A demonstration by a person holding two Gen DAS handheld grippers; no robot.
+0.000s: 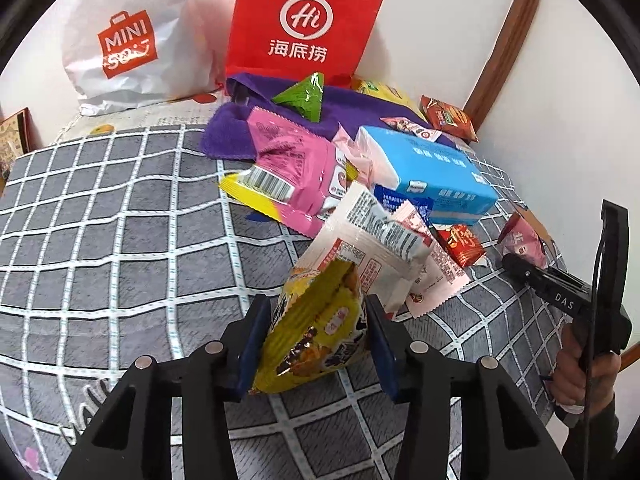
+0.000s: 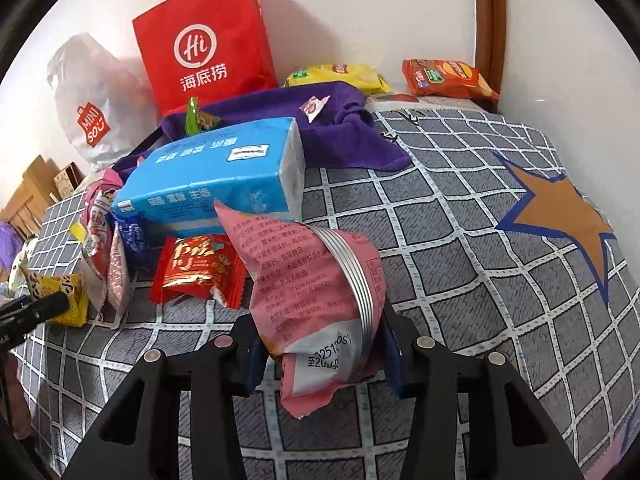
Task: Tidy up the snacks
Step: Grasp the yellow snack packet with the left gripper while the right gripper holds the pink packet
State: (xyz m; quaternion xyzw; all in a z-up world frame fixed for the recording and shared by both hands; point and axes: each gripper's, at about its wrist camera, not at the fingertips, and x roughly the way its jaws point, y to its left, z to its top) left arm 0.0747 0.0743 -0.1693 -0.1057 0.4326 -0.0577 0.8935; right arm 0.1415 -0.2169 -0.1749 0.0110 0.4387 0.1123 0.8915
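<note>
My left gripper (image 1: pixel 317 312) is shut on a yellow snack packet (image 1: pixel 316 340), whose blue pads press both its sides just above the checked bedspread (image 1: pixel 120 220). A white snack packet (image 1: pixel 376 240) leans right behind it. In the right wrist view my right gripper (image 2: pixel 318 320) is shut on a pink snack packet (image 2: pixel 296 280) with a silver band, held upright. That pink packet (image 1: pixel 524 240) shows at the right edge of the left wrist view. The yellow packet (image 2: pixel 68 292) shows at the left edge of the right wrist view.
A blue tissue pack (image 2: pixel 216 168), a red candy packet (image 2: pixel 200 268), a large pink packet (image 1: pixel 296 168) and a green triangular pack (image 1: pixel 304 96) lie around a purple towel (image 2: pixel 352 152). A red paper bag (image 2: pixel 204 48) and a white shopping bag (image 1: pixel 132 40) stand against the wall. Chip bags (image 2: pixel 448 76) lie in the far corner.
</note>
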